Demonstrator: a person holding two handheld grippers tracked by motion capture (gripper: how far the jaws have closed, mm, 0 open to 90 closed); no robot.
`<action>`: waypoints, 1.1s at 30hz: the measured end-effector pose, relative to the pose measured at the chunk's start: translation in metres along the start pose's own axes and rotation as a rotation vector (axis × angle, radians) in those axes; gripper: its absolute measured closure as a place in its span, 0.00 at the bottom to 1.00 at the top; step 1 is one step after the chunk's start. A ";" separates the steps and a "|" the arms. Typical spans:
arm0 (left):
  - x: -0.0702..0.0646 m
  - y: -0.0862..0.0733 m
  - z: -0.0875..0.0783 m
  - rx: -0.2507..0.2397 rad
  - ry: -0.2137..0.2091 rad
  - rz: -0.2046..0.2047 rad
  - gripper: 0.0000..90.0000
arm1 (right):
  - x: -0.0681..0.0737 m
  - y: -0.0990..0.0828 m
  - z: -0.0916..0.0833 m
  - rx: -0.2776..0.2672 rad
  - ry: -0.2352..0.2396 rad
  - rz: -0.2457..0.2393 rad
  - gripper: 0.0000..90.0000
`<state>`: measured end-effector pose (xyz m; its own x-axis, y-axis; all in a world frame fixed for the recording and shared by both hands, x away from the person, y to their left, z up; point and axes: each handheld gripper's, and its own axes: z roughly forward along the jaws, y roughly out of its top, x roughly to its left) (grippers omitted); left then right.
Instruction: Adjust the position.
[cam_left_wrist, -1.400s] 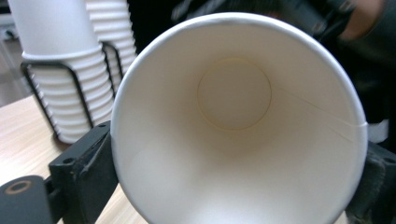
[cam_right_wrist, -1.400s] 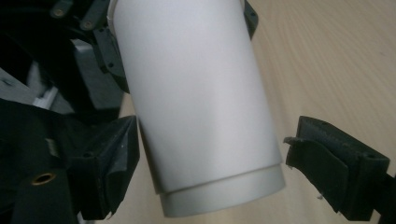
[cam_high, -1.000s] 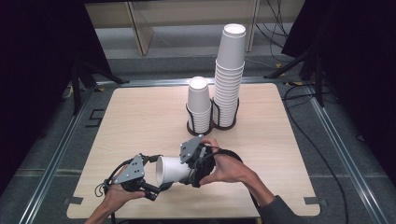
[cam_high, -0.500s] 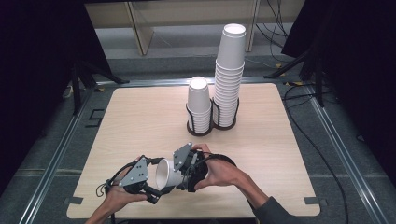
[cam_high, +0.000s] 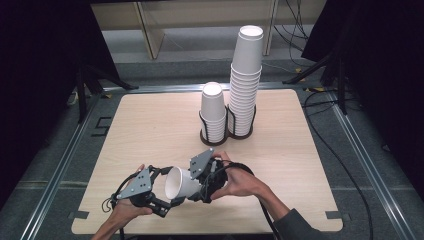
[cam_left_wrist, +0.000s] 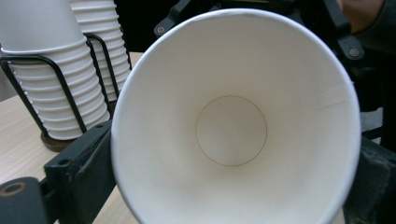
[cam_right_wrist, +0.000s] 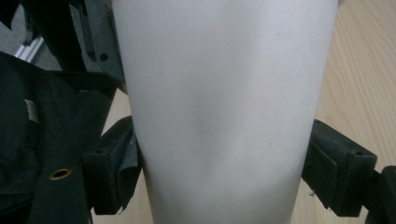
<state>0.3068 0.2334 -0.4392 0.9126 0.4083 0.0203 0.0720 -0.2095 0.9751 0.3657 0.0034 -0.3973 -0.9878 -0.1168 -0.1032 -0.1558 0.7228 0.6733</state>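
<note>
A white paper cup (cam_high: 180, 184) lies on its side in the air over the table's front edge, mouth towards the person's left. My right gripper (cam_high: 198, 184) is shut on its body; in the right gripper view both pads (cam_right_wrist: 116, 172) press the cup wall (cam_right_wrist: 224, 116). My left gripper (cam_high: 167, 194) faces the mouth. In the left gripper view its jaws flank the cup's rim (cam_left_wrist: 231, 130); they have just been opening, with the rim between them and no firm squeeze visible.
A black wire holder (cam_high: 227, 131) at the table's middle back holds a short cup stack (cam_high: 212, 112) and a taller one (cam_high: 246, 80). The stacks (cam_left_wrist: 42, 93) stand close behind the held cup. Cables run off the table's right side.
The right hand has carried the cup leftward to the left gripper. The gap between the two grippers has closed, and the cup's rim now sits between the left jaws.
</note>
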 end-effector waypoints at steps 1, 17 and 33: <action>0.000 0.000 0.000 0.000 0.000 0.000 0.07 | -0.001 -0.001 -0.001 -0.014 0.010 0.004 0.23; 0.003 0.003 -0.008 -0.122 0.056 -0.092 0.08 | -0.006 -0.005 -0.022 -0.109 -0.006 0.075 0.23; 0.004 0.003 -0.004 -0.171 0.085 -0.194 0.02 | -0.006 -0.004 -0.004 -0.212 -0.001 0.130 0.23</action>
<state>0.3095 0.2377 -0.4356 0.8507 0.5010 -0.1593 0.1667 0.0302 0.9855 0.3724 -0.0013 -0.3960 -0.9995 -0.0315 -0.0057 -0.0227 0.5723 0.8197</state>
